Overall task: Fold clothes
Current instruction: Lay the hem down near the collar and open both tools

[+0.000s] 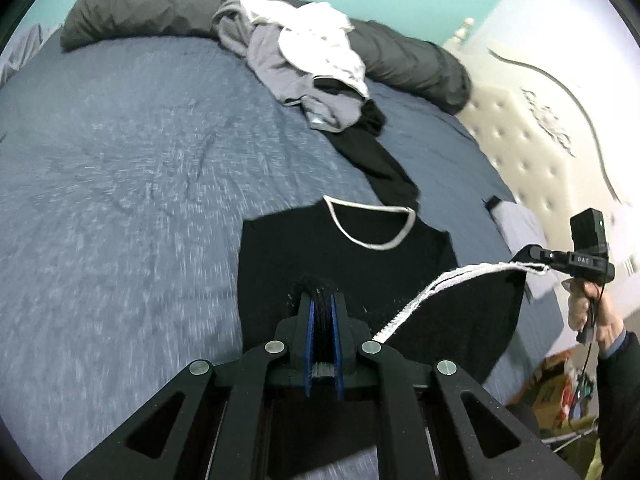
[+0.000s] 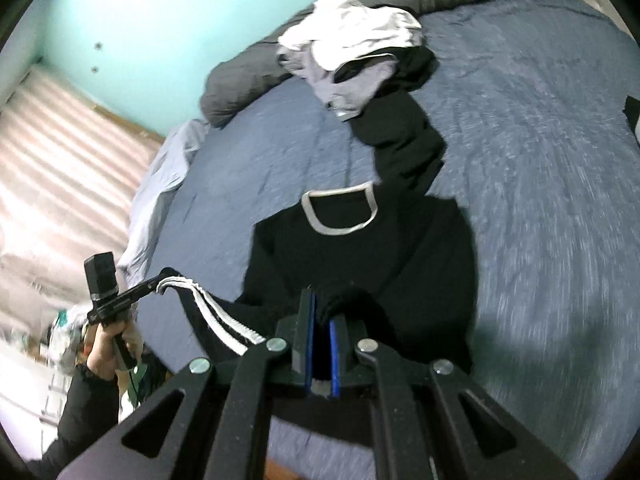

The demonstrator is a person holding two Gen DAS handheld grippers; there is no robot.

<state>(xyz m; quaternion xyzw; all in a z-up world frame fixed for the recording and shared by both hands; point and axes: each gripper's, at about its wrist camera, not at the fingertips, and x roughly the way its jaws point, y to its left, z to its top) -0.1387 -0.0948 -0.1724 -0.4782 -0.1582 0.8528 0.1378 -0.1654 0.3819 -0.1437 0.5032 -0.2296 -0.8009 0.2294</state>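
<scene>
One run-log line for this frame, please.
left gripper: shut on black white-collared knit top | right gripper: shut on same hem | blue bedspread | unfolded pile

A: What is the left gripper holding?
B: A black shirt with a white collar. It's pinched tight.
A: And the right gripper?
B: It pinches the shirt's white edge. Behind, more clothes sit piled on the blue bed.

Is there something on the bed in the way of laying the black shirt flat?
Nothing visible on the blue bedspread beside and under the black shirt. The clothes pile lies farther back, but its black garment reaches the shirt's collar.
</scene>
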